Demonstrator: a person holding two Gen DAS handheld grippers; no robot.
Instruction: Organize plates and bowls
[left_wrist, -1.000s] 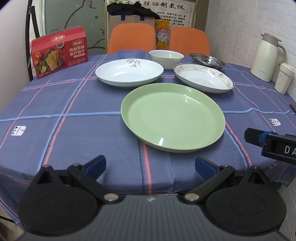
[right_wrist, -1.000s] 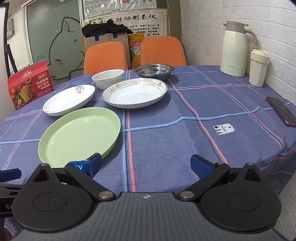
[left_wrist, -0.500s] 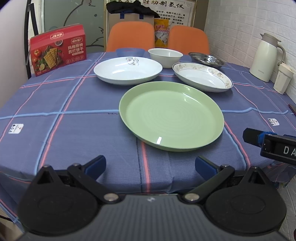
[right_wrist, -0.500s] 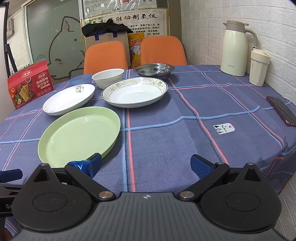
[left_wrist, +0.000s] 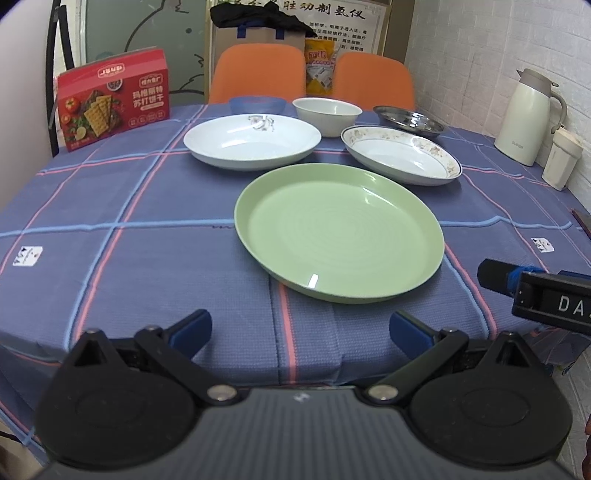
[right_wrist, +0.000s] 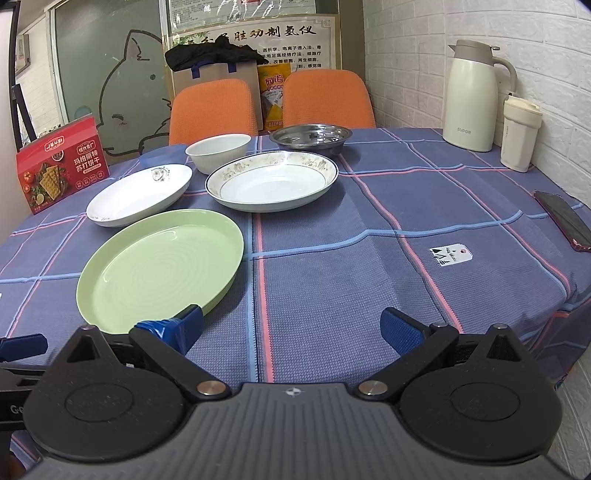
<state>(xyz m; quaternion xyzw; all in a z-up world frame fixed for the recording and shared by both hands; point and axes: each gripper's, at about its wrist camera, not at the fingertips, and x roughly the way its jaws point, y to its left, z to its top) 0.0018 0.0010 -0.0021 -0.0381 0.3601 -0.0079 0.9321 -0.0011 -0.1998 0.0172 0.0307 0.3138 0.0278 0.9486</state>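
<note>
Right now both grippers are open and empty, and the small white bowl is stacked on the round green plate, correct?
Not quite. The small white bowl sits on the tablecloth behind the two white plates, apart from the empty round green plate, as the right wrist view shows. The left gripper and right gripper are open and empty.

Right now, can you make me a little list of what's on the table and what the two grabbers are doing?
nearest dish: green plate, empty
behind it: white flower plate and gold-rimmed plate, side by side
further back: white bowl, metal dish
stacking: none yet, each dish lies apart
left gripper: open, holding nothing, at the table's near edge
right gripper: open, holding nothing
other things: red cracker box, cream jug, cream cup
</note>
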